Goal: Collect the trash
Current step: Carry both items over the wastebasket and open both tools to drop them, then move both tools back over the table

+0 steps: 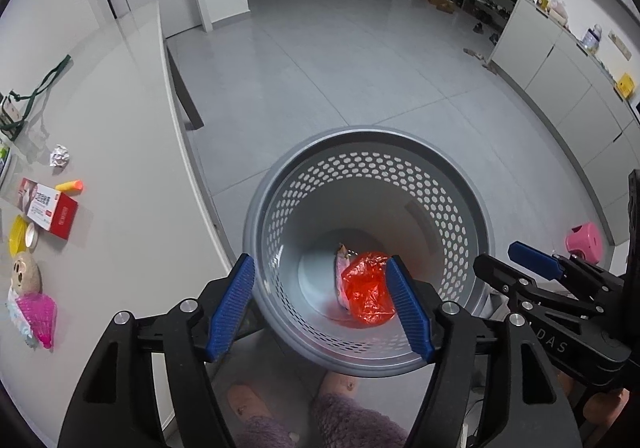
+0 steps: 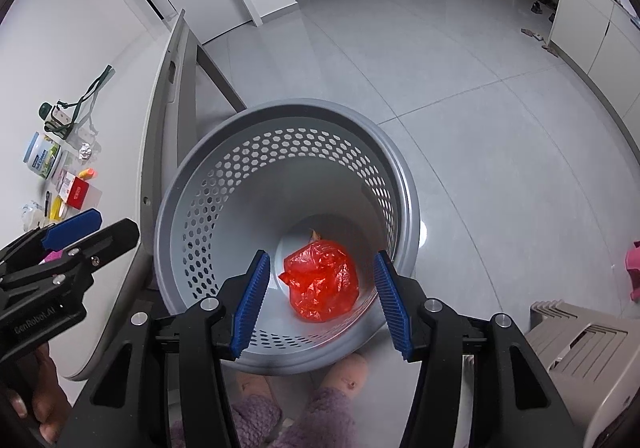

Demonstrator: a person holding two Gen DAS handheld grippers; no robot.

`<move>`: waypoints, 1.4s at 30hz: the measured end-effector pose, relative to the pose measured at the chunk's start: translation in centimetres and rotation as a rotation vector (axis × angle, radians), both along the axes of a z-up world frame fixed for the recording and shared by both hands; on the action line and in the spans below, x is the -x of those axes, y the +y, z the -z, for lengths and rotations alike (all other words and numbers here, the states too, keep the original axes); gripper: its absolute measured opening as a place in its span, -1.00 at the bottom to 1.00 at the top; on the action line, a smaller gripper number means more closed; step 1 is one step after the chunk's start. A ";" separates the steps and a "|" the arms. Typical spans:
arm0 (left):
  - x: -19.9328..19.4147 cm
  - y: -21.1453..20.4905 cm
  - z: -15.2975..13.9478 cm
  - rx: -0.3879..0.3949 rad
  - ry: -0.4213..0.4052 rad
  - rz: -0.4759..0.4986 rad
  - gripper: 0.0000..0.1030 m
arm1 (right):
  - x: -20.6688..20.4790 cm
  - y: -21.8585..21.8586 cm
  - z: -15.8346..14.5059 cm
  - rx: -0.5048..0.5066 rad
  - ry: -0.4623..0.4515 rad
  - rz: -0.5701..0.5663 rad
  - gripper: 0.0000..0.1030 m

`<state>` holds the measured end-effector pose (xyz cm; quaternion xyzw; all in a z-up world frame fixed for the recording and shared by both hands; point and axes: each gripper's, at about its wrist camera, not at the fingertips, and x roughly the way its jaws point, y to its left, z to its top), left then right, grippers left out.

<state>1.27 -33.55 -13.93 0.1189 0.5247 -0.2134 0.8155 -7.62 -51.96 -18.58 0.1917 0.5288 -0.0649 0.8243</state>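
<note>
Two grippers hang over a grey perforated basket (image 1: 368, 184) that stands on the tiled floor beside a pale surface (image 1: 120, 128). Low in the frame of its own view, the left gripper (image 1: 320, 312) has its blue-padded jaws spread wide with nothing between them; the right gripper (image 2: 318, 304) is the same in its view, jaws apart and empty. Down at the bottom of the basket lies a crumpled red plastic bag (image 2: 320, 286), and in the left view a scrap of pale wrapper (image 1: 342, 268) pokes out just beside it, touching it.

At the left of the frame the surface carries a scatter of things: a ball of crumpled foil (image 1: 60, 156), a red and white box (image 1: 50, 210), a small orange and yellow tube (image 1: 70, 186) near the box, a yellow lid (image 1: 18, 238), and a pink mesh pouf (image 1: 38, 314) lower down. A white tub (image 2: 42, 156) with a green label sits further up the surface in the right view. Fuzzy slippers (image 1: 340, 408) show below the basket at the bottom edge.
</note>
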 end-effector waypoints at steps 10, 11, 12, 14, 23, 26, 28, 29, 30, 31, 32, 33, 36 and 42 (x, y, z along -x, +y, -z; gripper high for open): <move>-0.5 3.2 -3.8 0.040 -0.076 -0.082 0.54 | -0.6 1.7 -3.7 0.016 -0.063 -0.038 0.12; -0.6 3.9 -4.3 0.046 -0.085 -0.097 0.56 | -0.7 2.0 -4.0 0.018 -0.069 -0.045 0.13; -0.7 4.4 -4.7 0.048 -0.093 -0.108 0.60 | -0.9 2.3 -4.4 0.021 -0.075 -0.054 0.13; -0.7 5.7 -5.5 0.049 -0.110 -0.136 0.61 | -1.4 3.4 -5.1 0.026 -0.091 -0.079 0.14; -1.5 15.2 -8.2 0.042 -0.166 -0.318 0.61 | -4.8 10.4 -7.9 0.027 -0.144 -0.222 0.19; -1.5 18.9 -8.6 0.034 -0.182 -0.383 0.63 | -5.9 13.7 -8.4 0.025 -0.158 -0.269 0.21; -1.5 21.9 -8.7 0.026 -0.190 -0.433 0.64 | -6.8 16.3 -8.6 0.021 -0.162 -0.304 0.21; -1.5 23.1 -8.7 0.022 -0.191 -0.454 0.64 | -7.2 17.6 -8.5 0.019 -0.161 -0.320 0.21; -1.5 24.5 -8.7 0.020 -0.192 -0.475 0.64 | -7.6 18.9 -8.5 0.017 -0.159 -0.336 0.21; -1.5 26.0 -8.6 0.016 -0.195 -0.499 0.64 | -8.1 20.5 -8.4 0.013 -0.157 -0.357 0.21; -1.5 27.3 -8.4 0.010 -0.197 -0.519 0.64 | -8.4 21.7 -8.4 0.012 -0.156 -0.371 0.21; -1.5 28.9 -8.2 0.002 -0.199 -0.543 0.64 | -8.8 23.3 -8.3 0.009 -0.153 -0.390 0.21; -1.5 33.0 -7.6 -0.013 -0.199 -0.602 0.64 | -9.5 27.4 -7.8 0.001 -0.144 -0.435 0.21; -1.5 39.5 -5.7 -0.035 -0.182 -0.685 0.64 | -10.3 33.8 -6.4 -0.011 -0.124 -0.481 0.21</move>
